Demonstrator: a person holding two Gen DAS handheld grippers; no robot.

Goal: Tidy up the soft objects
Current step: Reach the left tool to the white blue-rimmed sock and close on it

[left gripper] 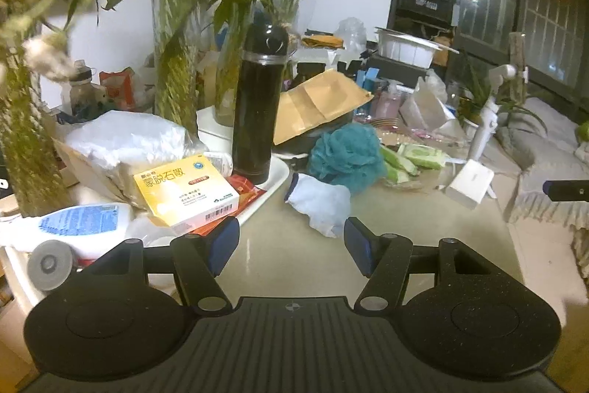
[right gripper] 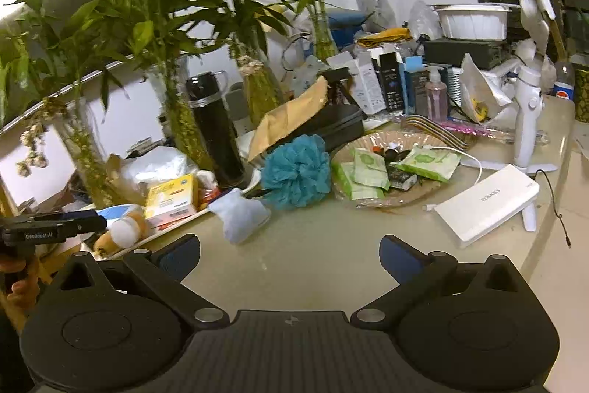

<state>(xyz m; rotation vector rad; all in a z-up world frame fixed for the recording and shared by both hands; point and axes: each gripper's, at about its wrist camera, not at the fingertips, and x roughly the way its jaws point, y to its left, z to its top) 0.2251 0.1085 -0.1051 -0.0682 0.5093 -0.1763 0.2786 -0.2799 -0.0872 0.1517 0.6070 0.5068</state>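
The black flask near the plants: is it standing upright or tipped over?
Upright. The black flask stands on its base at the white tray's corner, cap on top, beside the plant vases; the right view shows it vertical too.

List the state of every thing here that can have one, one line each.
Left tongs: open, empty.
Right tongs: open, empty.
Black flask: upright, lid on.
Pale blue cloth: crumpled, lying on the table.
Teal bath pouf: resting behind the cloth.
Yellow box: closed, lying tilted.
Pump bottle: upright.
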